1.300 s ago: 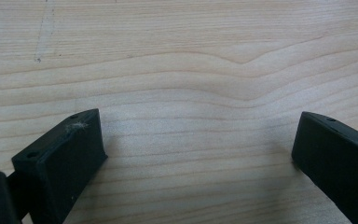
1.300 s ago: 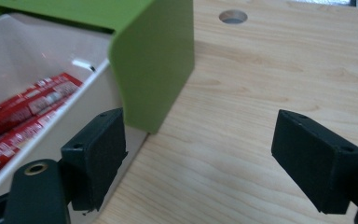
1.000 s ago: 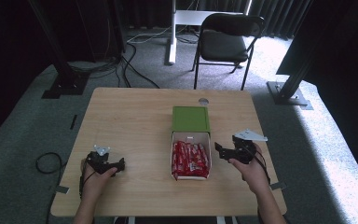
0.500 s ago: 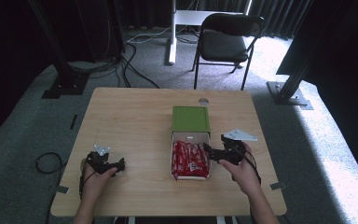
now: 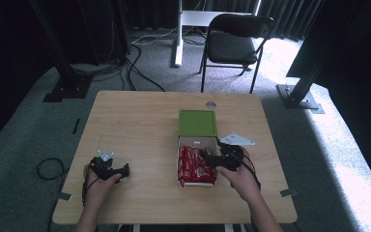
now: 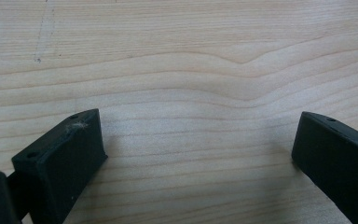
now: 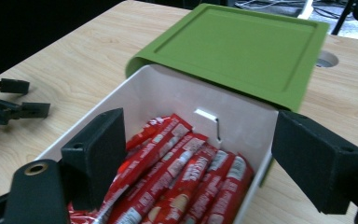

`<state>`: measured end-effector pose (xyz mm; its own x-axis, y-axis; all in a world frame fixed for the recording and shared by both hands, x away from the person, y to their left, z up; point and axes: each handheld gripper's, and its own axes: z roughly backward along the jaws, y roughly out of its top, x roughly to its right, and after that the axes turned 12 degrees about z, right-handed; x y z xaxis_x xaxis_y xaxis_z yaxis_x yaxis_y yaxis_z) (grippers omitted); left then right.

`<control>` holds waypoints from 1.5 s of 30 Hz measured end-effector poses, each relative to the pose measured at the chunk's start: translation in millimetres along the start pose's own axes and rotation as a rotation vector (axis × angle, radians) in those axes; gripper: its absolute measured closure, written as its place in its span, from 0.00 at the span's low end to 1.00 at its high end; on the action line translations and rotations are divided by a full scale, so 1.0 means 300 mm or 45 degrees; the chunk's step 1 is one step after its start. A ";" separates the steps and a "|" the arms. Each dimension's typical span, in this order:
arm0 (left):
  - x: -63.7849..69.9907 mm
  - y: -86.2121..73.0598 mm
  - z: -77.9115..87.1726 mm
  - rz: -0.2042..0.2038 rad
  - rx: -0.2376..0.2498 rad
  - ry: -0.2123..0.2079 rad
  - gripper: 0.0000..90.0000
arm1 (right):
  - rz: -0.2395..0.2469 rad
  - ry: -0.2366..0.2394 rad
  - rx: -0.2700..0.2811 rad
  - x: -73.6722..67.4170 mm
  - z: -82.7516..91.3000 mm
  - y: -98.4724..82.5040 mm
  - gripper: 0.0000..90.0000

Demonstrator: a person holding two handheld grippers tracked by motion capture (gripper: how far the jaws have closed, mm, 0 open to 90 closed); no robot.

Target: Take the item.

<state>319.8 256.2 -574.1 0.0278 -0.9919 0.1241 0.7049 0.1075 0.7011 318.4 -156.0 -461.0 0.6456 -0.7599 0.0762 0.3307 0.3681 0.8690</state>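
The surface point(image 5: 140, 130) carries a white box point(image 5: 196, 143) with its green lid point(image 5: 198, 123) folded back flat on the far side. The box is packed with red snack packets point(image 7: 186, 182), laid side by side. Their long axes run along the box's length, from the near end toward the hinged lid, roughly in line with the reach of the right gripper point(image 7: 200, 158). That gripper is held over the near end of the box; its fingers point(image 7: 95, 154) are spread wide with nothing between them, and the packets lie directly ahead and just below. It is much the nearer to them. The left gripper point(image 5: 110, 169) rests well apart, low over bare wood, its fingers point(image 6: 65, 154) also wide and empty.
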 end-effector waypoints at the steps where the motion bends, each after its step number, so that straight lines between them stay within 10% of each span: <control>1: 0.000 0.000 0.000 0.001 0.000 -0.001 0.04 | 0.002 0.001 0.001 -0.004 -0.003 0.002 0.19; 31: 0.000 0.000 0.000 0.001 -0.001 -0.001 0.04 | 0.065 0.072 -0.069 -0.159 -0.113 -0.017 0.20; 45: 0.000 0.000 0.000 0.001 0.000 0.002 0.04 | 0.047 0.072 -0.137 -0.170 -0.151 -0.044 0.48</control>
<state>319.6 256.1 -574.0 0.0295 -0.9919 0.1238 0.7049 0.1085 0.7009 312.2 -98.0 -498.5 0.6955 -0.7145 0.0765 0.3763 0.4529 0.8083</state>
